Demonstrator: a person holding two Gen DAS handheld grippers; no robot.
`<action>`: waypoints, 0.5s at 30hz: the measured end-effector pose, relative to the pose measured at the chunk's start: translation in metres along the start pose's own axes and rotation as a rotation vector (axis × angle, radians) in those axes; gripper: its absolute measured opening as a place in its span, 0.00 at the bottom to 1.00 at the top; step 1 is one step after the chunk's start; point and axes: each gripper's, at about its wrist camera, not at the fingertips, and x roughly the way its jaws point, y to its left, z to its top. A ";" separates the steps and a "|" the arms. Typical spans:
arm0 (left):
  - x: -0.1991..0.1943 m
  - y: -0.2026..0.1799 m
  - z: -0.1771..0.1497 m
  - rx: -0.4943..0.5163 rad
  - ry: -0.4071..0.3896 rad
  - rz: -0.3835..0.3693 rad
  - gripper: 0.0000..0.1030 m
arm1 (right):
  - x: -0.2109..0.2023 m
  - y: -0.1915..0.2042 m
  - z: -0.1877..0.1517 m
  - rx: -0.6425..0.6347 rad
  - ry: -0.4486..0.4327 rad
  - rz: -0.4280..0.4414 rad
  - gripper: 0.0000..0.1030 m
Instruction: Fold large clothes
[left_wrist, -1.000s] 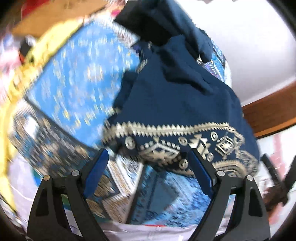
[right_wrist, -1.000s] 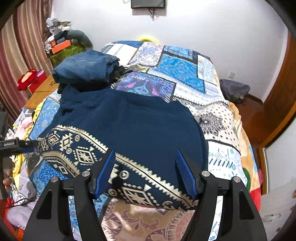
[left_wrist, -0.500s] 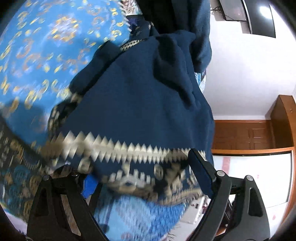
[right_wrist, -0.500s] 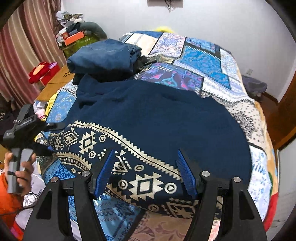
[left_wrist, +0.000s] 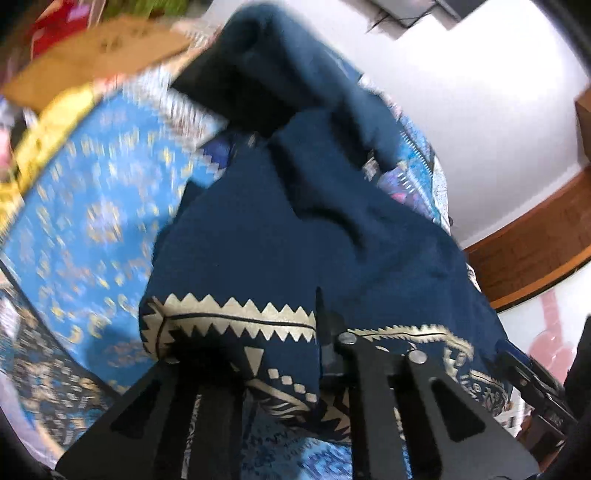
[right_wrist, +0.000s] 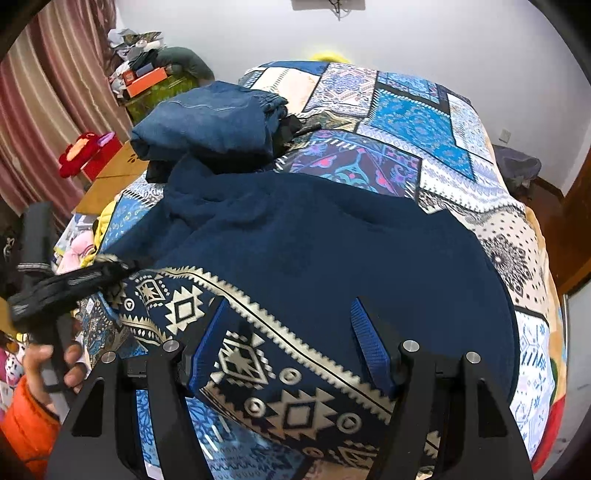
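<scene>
While the left claw (left_wrist: 317, 354) is clamped on the patterned hem of the navy garment (right_wrist: 332, 251), the right claw (right_wrist: 291, 347) hangs open over that hem — gripping nothing. Spread across the bed (right_wrist: 424, 122), the garment looks barely begun; folded jeans (right_wrist: 207, 118) lie beyond.

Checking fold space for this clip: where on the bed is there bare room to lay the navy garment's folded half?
Bare quilt runs from the navy garment to the far wall, and down its right edge. The far-left corner is crowded by folded jeans; the left gripper clamps the left hem.
</scene>
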 end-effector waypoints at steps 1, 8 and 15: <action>-0.009 -0.005 0.001 0.012 -0.022 -0.007 0.10 | 0.001 0.003 0.001 -0.006 0.003 0.003 0.62; -0.096 -0.036 0.018 0.129 -0.218 -0.038 0.02 | 0.028 0.036 -0.003 -0.051 0.093 0.113 0.62; -0.139 -0.065 0.020 0.265 -0.317 0.021 0.02 | 0.058 0.052 0.002 0.057 0.201 0.380 0.62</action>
